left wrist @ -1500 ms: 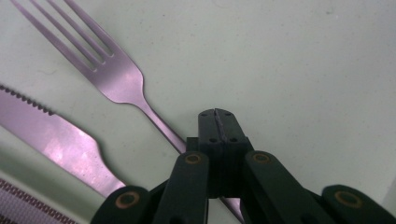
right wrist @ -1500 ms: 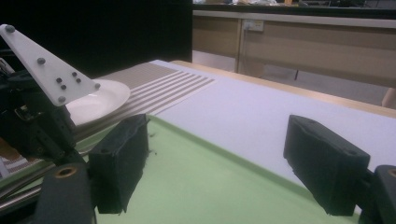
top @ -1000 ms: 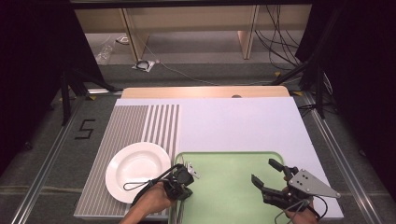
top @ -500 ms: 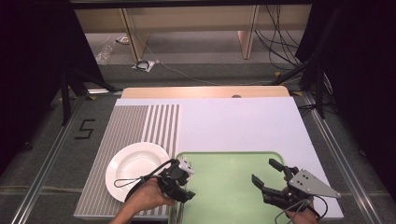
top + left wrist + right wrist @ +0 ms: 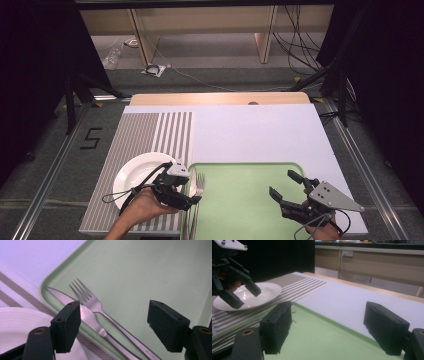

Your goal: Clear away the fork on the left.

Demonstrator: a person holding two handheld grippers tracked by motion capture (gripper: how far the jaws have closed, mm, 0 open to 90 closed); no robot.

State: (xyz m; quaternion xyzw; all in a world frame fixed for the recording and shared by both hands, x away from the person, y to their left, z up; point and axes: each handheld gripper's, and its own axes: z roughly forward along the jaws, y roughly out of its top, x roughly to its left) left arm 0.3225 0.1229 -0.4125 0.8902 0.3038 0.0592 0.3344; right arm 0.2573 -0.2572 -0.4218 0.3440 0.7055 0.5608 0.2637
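Fork and knife are laid side by side at the green tray's left edge, released; the left claw, jaws just opened, hangs empty above. The right claw is held open, idle.

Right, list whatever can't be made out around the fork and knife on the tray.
- Fork and knife handle ends: cut off by the bottom edge in the left gripper view.
- Stamped lettering on the fork handle: too small to read there.
- In the high view, the knife cannot be told apart from the fork; the left gripper covers part of them.
- Tray's near rim: cut off by the bottom edge.
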